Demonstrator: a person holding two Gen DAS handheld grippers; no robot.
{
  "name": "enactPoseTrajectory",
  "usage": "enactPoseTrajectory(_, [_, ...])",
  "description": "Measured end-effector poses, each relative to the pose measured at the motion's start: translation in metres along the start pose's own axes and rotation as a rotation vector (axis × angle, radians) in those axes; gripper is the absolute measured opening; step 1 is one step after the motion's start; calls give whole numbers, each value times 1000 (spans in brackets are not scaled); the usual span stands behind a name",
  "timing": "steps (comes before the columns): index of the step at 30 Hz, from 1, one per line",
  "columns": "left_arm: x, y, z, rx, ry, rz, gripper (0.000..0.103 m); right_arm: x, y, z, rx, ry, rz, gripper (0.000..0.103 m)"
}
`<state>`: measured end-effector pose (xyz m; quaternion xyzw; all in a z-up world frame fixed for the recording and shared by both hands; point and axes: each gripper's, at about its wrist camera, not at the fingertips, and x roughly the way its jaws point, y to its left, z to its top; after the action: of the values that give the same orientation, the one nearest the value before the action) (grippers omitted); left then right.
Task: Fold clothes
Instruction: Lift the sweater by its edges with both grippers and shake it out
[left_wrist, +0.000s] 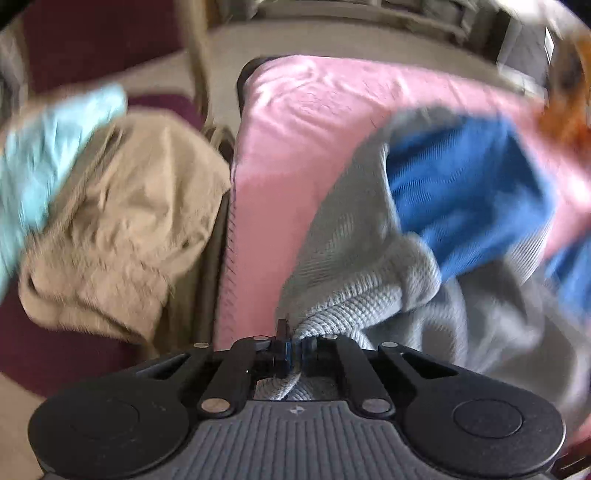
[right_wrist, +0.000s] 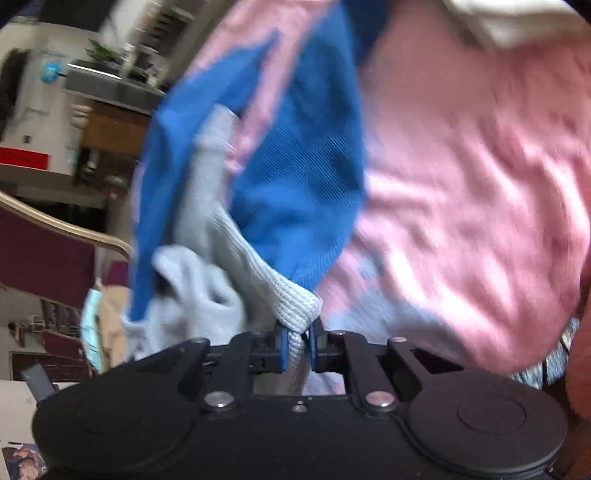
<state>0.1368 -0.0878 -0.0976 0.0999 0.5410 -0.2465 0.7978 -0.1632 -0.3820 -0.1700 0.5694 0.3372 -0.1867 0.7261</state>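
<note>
A grey and blue knit garment (left_wrist: 424, 229) hangs over a pink sheeted surface (left_wrist: 303, 122). My left gripper (left_wrist: 295, 349) is shut on its grey ribbed hem. In the right wrist view my right gripper (right_wrist: 297, 349) is shut on another part of the grey ribbed hem of the same garment (right_wrist: 303, 155), whose blue panel hangs in front of the pink sheet (right_wrist: 480, 184). Both views are blurred by motion.
A beige garment (left_wrist: 122, 221) and a light blue one (left_wrist: 40, 162) lie heaped on a maroon chair (left_wrist: 55, 354) to the left of the pink surface. A maroon chair back (right_wrist: 44, 251) and shelves (right_wrist: 110, 88) show at the left of the right wrist view.
</note>
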Motion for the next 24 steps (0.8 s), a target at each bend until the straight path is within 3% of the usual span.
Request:
enactPoseTrajectory(3, [-21, 13, 21, -191, 23, -166, 4, -26, 45, 30, -49, -83, 90, 9])
enactPoseTrajectory(6, [-58, 10, 39, -318, -46, -334, 4, -62, 107, 64, -122, -204, 171, 9])
enactPoseTrajectory(11, [-160, 4, 58, -403, -304, -577, 4, -182, 202, 94, -299, -483, 277, 9])
enactPoseTrajectory(14, [-211, 16, 42, -477, -461, -743, 4, -269, 218, 91, -361, -685, 339, 9])
enactPoseTrajectory(16, [-224, 27, 25, -533, -501, -845, 5, -313, 205, 93, -345, -785, 361, 9])
enactPoseTrajectory(17, [-227, 29, 17, -551, -498, -883, 5, -325, 194, 97, -313, -786, 375, 9])
enactPoseTrajectory(19, [-233, 28, 2, -574, -484, -899, 4, -338, 173, 104, -249, -769, 390, 8])
enactPoseTrajectory(24, [-218, 14, -10, -602, -408, -795, 3, -334, 137, 116, -140, -735, 351, 9])
